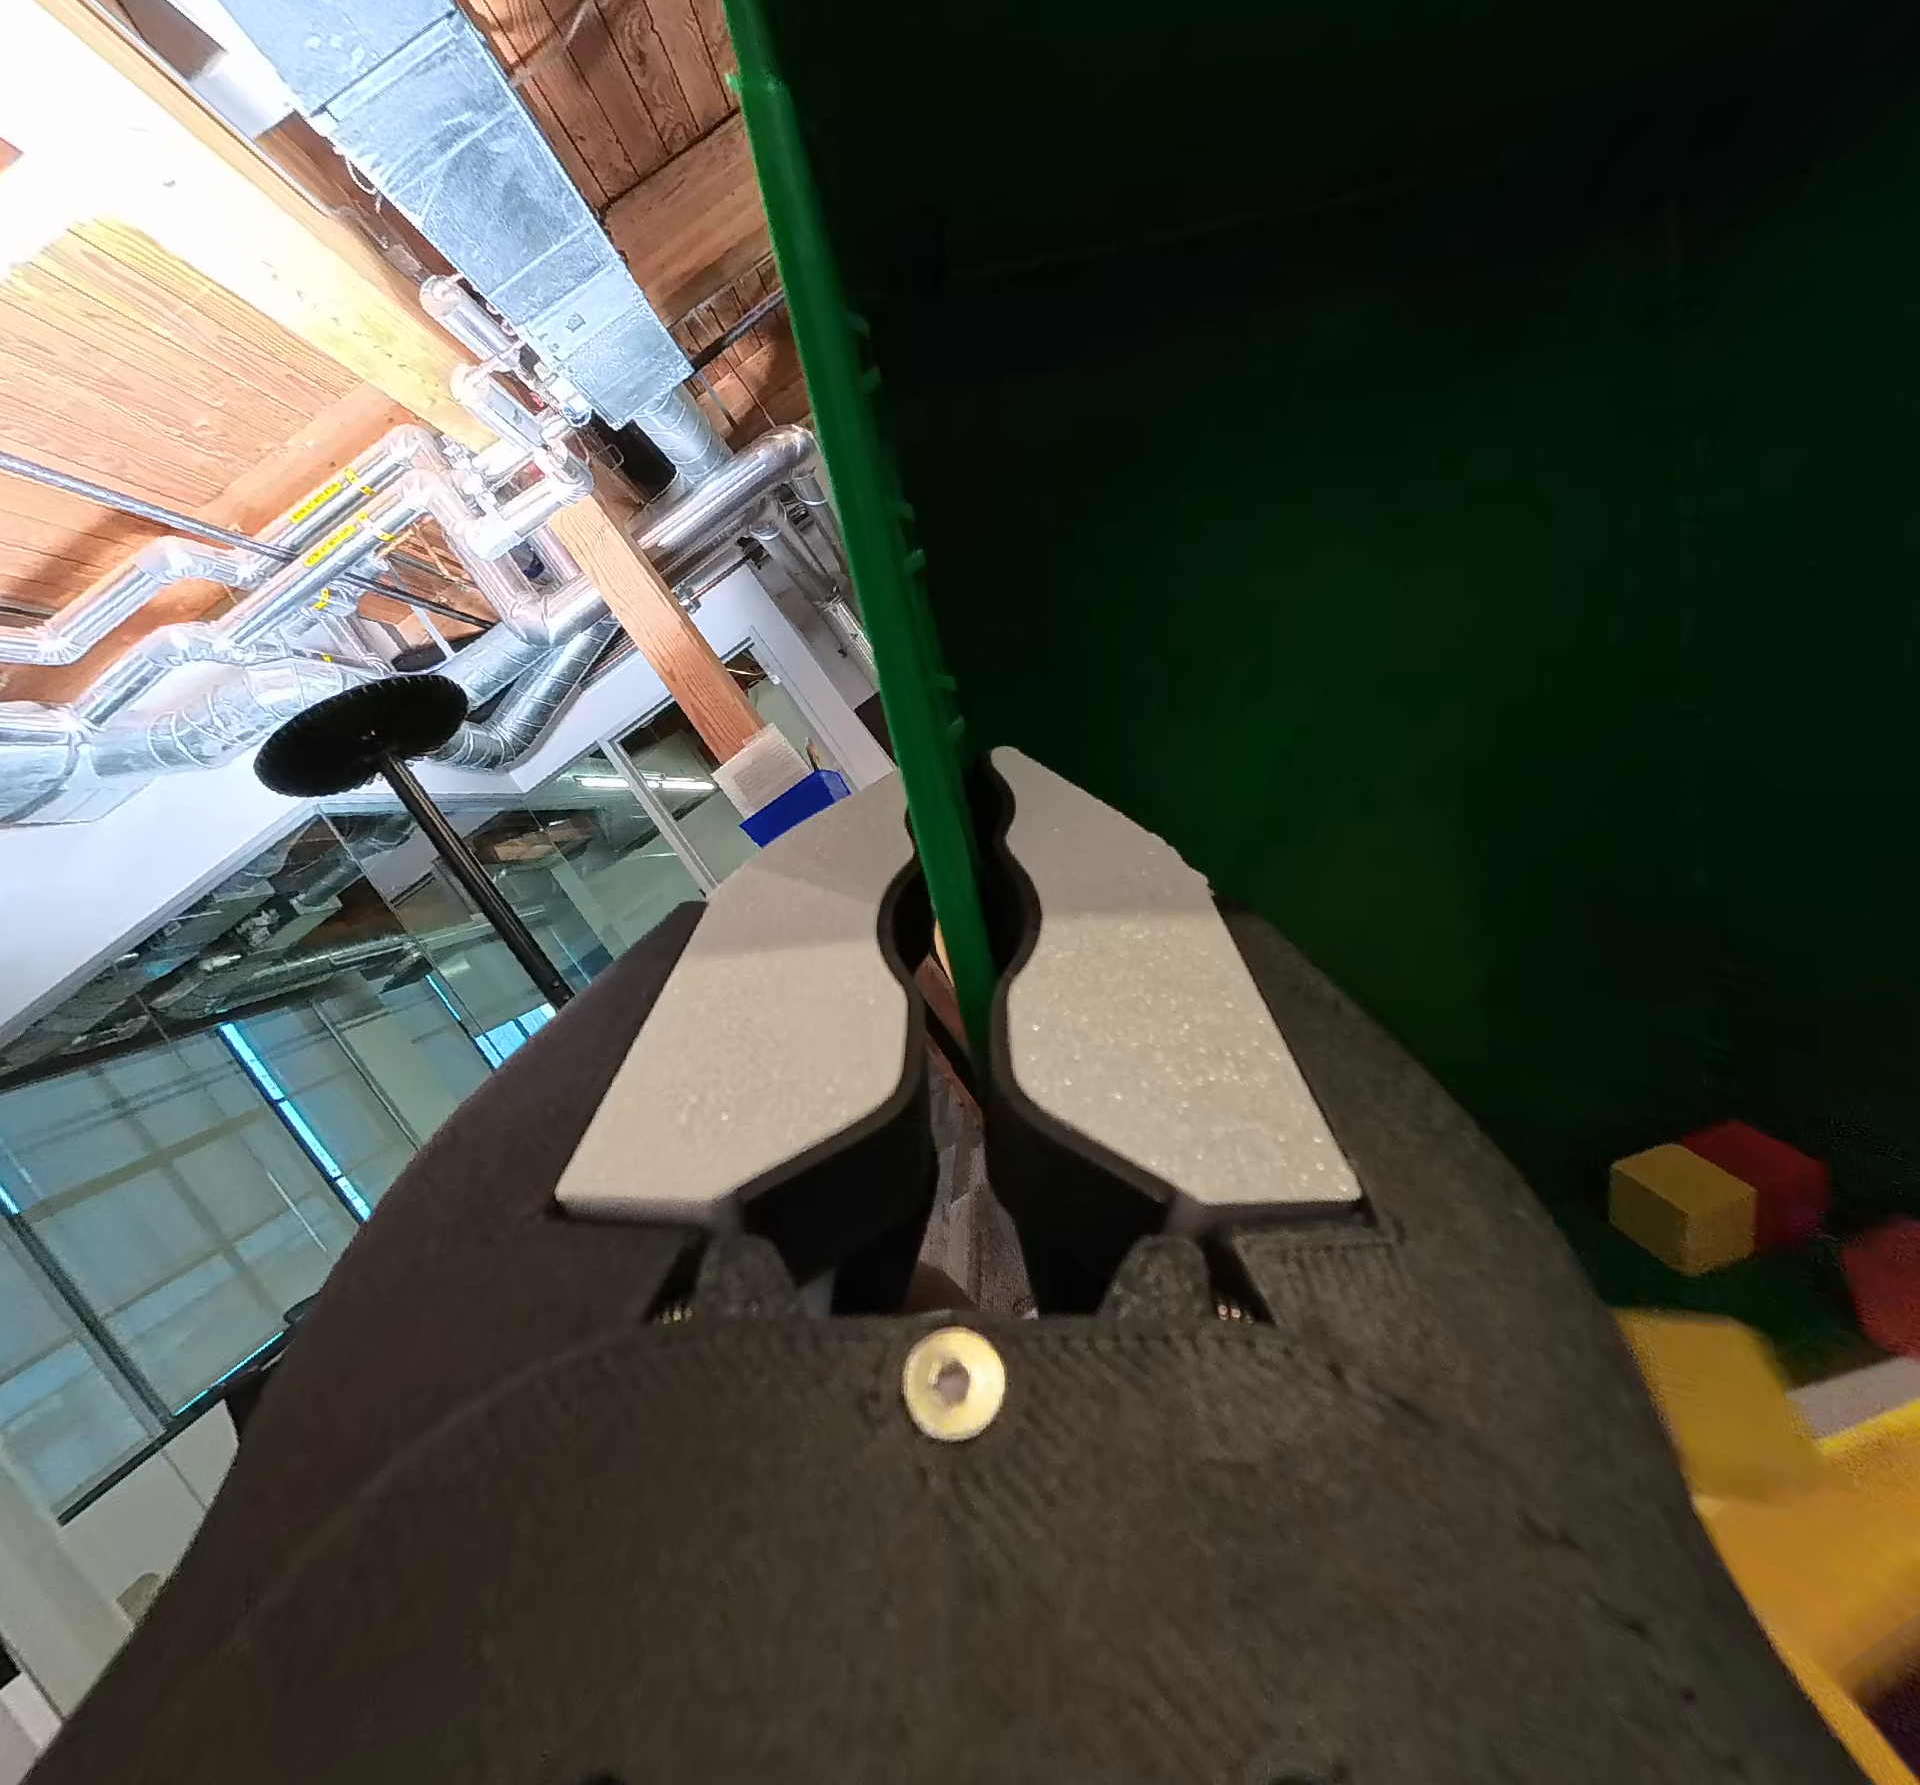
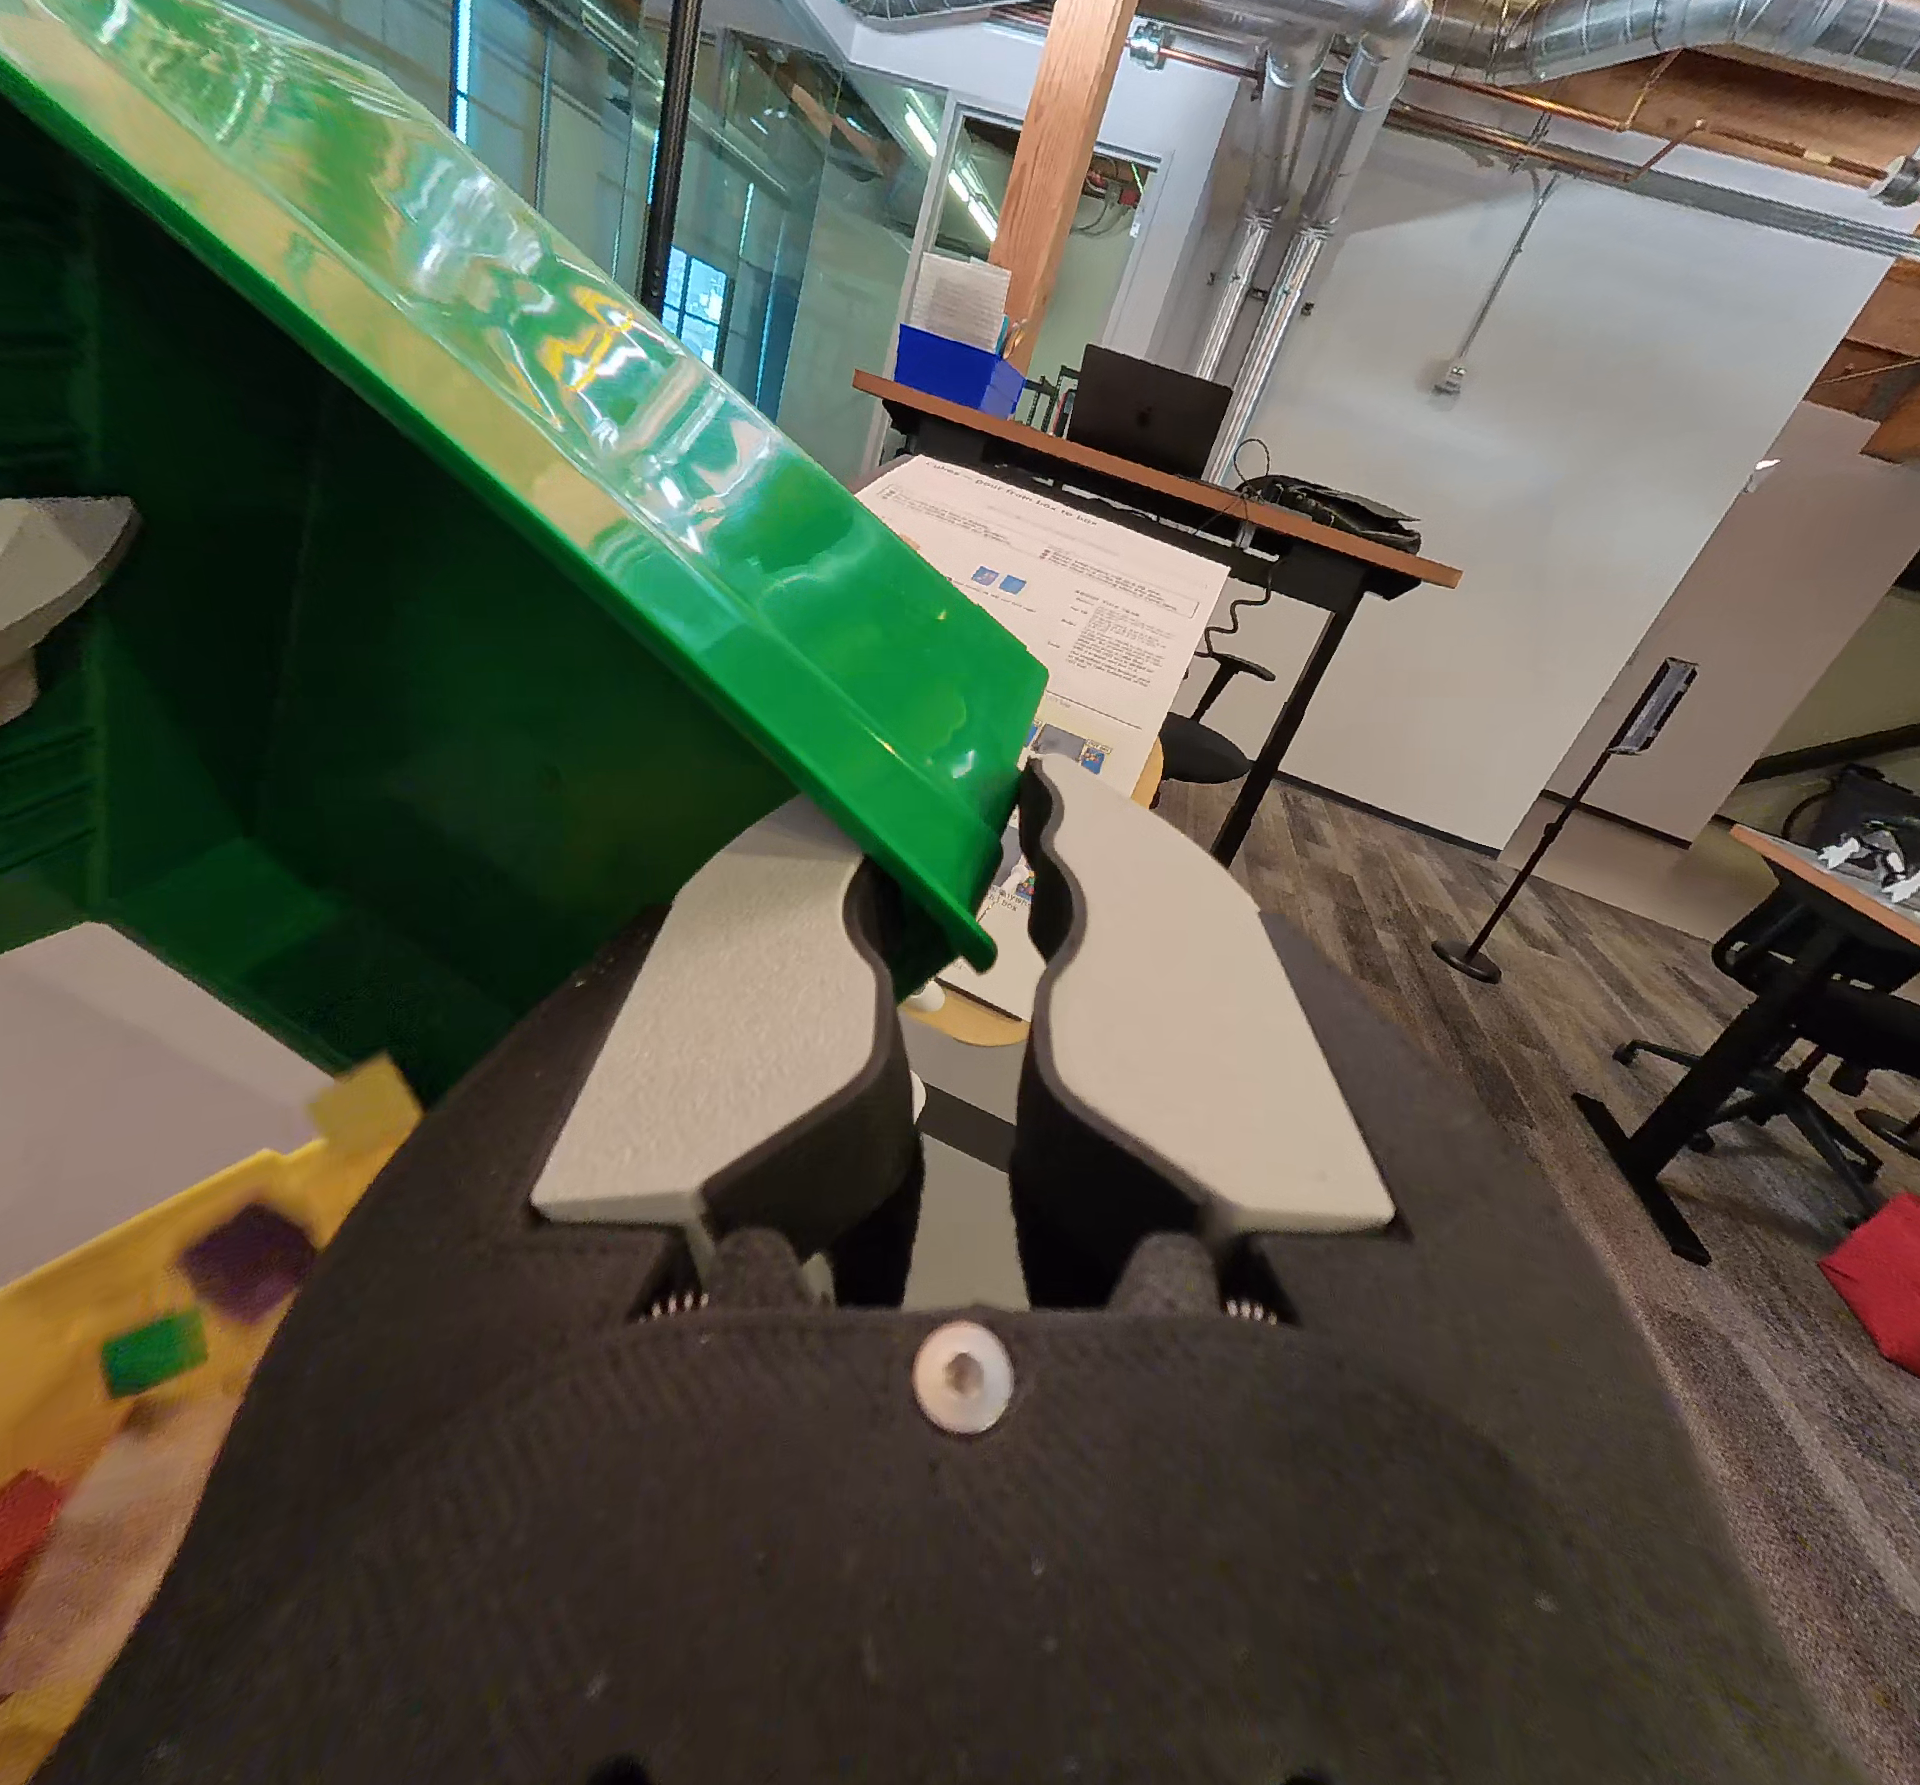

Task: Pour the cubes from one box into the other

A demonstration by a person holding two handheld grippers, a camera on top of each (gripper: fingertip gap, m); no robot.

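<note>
Ceiling ducts (image 1: 436, 125) upper left | L gripper (image 1: 961, 800) clamped on green box (image 1: 1351, 488) wall | R gripper (image 2: 997, 821) pinches its rim | cubes (image 1: 1683, 1205) blurred, lower right | yellow box (image 2: 94, 1320) cut off

White flat tabletop (image 2: 125, 1039) carries open yellow plastic box (image 2: 156, 1247); box holds blurred small cubes (image 2: 247, 1270): purple, green, red.

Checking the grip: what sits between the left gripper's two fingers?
The green box's wall edge runs between the left gripper's fingers, which pinch it. The left wrist view shows this.
</note>
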